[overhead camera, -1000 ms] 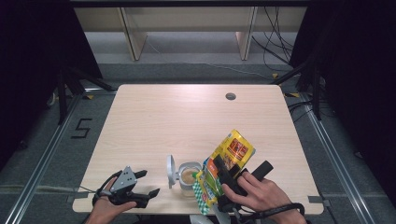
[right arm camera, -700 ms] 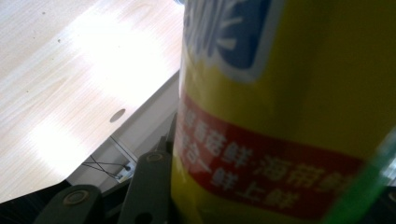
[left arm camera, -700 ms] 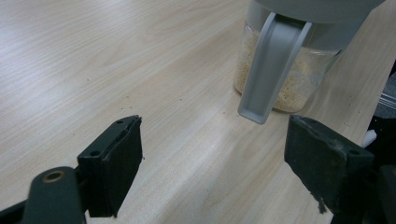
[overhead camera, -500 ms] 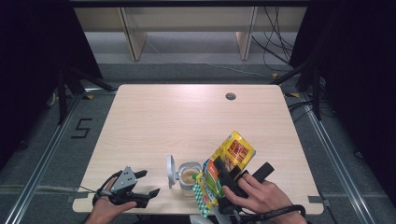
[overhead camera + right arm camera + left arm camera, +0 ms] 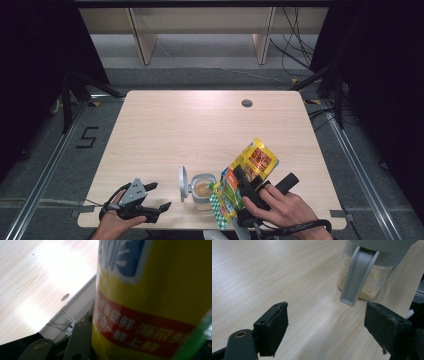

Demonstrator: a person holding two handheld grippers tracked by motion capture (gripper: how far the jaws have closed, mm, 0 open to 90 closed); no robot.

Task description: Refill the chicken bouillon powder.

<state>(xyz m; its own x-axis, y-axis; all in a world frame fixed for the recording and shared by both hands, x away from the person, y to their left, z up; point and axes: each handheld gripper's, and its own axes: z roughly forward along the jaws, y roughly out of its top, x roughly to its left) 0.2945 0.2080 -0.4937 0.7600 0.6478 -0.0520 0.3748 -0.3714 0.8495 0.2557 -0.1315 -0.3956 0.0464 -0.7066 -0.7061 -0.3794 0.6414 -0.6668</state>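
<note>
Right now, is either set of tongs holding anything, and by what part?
The right tongs grip the yellow packet across its middle, tilted over the open jar. The left tongs are open and empty, resting on the table.

The far and middle counter [image 5: 200, 125] lies bare, so a hand could sweep across it freely; a small round hole [image 5: 246, 103] sits near the far edge. Along the near edge the way is crowded: an open jar [image 5: 202, 191] with its lid [image 5: 182, 183] flipped up stands beside the tilted yellow packet [image 5: 248, 170]. Bare wood separates the left gripper's [image 5: 156, 196] spread fingers [image 5: 272, 327] from the jar.
</note>
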